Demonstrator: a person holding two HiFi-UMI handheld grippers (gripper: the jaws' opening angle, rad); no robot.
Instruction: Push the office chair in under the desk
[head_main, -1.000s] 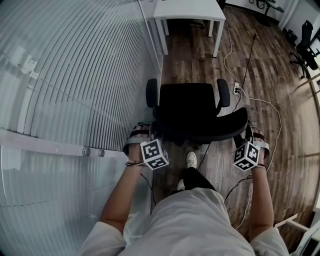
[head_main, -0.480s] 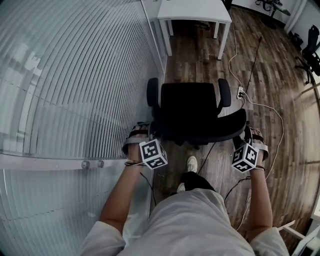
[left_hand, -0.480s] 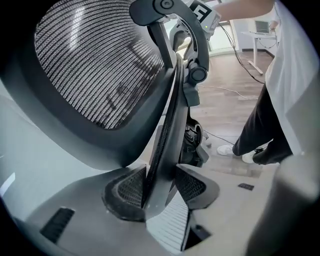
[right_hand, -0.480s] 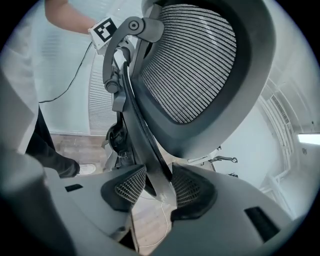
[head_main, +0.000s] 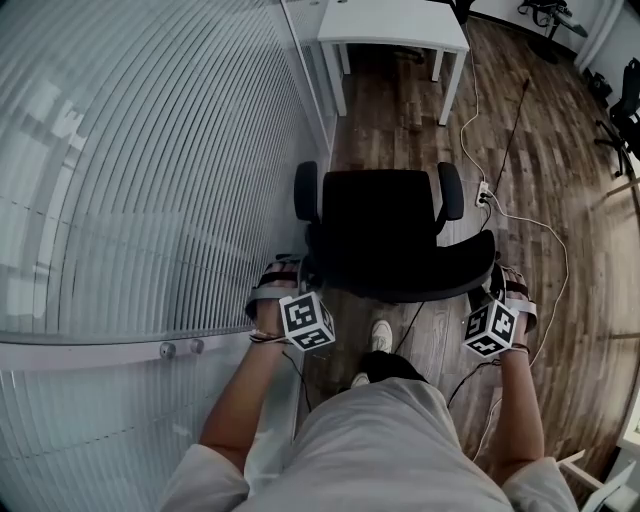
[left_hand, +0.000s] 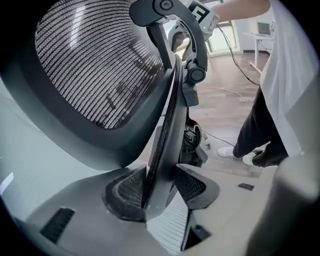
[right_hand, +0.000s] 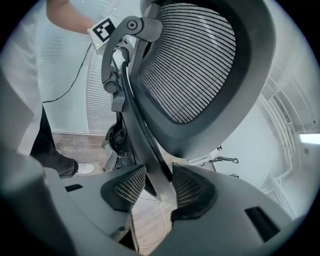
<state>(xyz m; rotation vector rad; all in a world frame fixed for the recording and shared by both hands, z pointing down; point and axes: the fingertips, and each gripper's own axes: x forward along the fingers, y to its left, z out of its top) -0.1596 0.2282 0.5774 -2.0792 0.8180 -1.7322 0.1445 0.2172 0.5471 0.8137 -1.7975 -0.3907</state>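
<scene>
Chair (head_main: 380, 225): on the floor, seat facing the bench (head_main: 390, 20), well short of it.
Jaws: your left gripper (left_hand: 159, 189) and right gripper (right_hand: 156, 189) each pinch a side of the backrest rim.
Handling: probably rolls and swivels easily. The rim is stiff and the mesh soft, so grip the rim and push evenly.

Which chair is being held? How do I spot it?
Start at the ribbed glass wall on the left. Beside it stands the black office chair, facing a white desk. Only this chair has the left gripper and right gripper clamped on its backrest.
</scene>
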